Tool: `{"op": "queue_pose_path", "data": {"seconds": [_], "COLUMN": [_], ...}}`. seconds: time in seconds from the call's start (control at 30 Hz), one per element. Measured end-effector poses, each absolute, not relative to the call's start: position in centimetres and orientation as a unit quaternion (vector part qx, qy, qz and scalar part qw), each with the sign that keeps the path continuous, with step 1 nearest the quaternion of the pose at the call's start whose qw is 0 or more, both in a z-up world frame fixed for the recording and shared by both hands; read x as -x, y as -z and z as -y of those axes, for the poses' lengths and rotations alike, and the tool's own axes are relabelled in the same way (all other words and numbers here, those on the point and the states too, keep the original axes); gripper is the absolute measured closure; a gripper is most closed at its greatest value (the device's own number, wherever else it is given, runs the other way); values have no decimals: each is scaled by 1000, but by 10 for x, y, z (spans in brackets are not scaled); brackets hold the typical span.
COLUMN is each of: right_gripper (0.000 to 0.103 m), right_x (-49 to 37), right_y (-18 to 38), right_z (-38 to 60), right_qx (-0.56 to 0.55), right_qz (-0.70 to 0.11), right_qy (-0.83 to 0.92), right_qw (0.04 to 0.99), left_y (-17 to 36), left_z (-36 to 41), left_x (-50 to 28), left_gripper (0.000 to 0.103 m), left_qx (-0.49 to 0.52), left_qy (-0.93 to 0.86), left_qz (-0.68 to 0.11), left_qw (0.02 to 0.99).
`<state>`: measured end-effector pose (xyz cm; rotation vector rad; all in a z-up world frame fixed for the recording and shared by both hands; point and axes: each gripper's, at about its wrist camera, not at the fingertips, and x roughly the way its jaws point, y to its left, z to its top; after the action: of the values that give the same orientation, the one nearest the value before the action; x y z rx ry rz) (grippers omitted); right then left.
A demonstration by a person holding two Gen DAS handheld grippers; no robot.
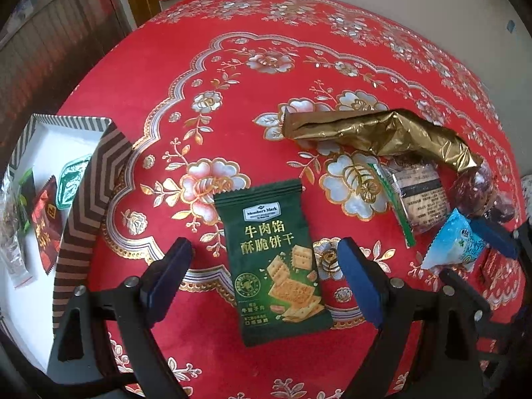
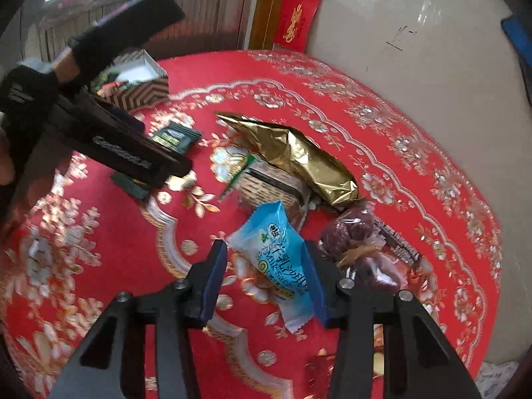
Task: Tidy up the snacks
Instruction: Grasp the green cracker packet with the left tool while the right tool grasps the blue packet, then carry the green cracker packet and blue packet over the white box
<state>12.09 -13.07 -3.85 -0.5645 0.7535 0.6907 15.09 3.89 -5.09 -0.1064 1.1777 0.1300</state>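
A dark green cracker packet (image 1: 276, 262) lies flat on the red flowered tablecloth (image 1: 266, 66). My left gripper (image 1: 266, 269) hangs just above it, open, with one finger on either side and neither touching. The same green packet (image 2: 174, 136) shows partly under that gripper in the right wrist view. A light blue milk-snack packet (image 2: 276, 259) sits slanted between the pads of my right gripper (image 2: 266, 266), which touch its two edges near the tips. At the right edge of the left wrist view this blue packet (image 1: 449, 246) stands tilted against a blue pad.
A brown-striped box (image 1: 86, 179) with a white floor stands at the table's left edge and holds a red packet (image 1: 46, 226) and a green one (image 1: 71, 179). Nearby lie a gold foil packet (image 2: 299, 159), a clear-wrapped biscuit (image 2: 269, 183) and wrapped dates (image 2: 352, 229). A gloved hand (image 2: 30, 96) holds the left gripper.
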Motion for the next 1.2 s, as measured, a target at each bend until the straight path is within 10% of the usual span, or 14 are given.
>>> {"op": "queue_pose_path", "data": {"seconds": [0.33,0.57,0.7,0.9,1.2], "right_gripper": [64,46,71,73,73], "right_x": [-135,-143,-139,-105,-54], "right_y": [37,37,44,44,33], "right_z": [133,148,147,156,186], "right_qx": [278,272,267,222,56], "right_qz": [-377,-409,-416,-407,-399], "right_qy": [-338,-362,-341,-314,-293], "right_qw": [816,793,800,829,867], "left_y": [51,50,51,46,40], "left_z": [-34,-36,-30,-26,-36], "left_x": [-153,-151,-150,-143,-118], "left_gripper": [14,14,15,55,56], "left_qx": [52,58,41,16,27], "left_qy": [-54,-59,-63,-52,-27], "left_qz": [-557,-556,-552,-530,-531], "left_qw": [827,827,831,846,846]}}
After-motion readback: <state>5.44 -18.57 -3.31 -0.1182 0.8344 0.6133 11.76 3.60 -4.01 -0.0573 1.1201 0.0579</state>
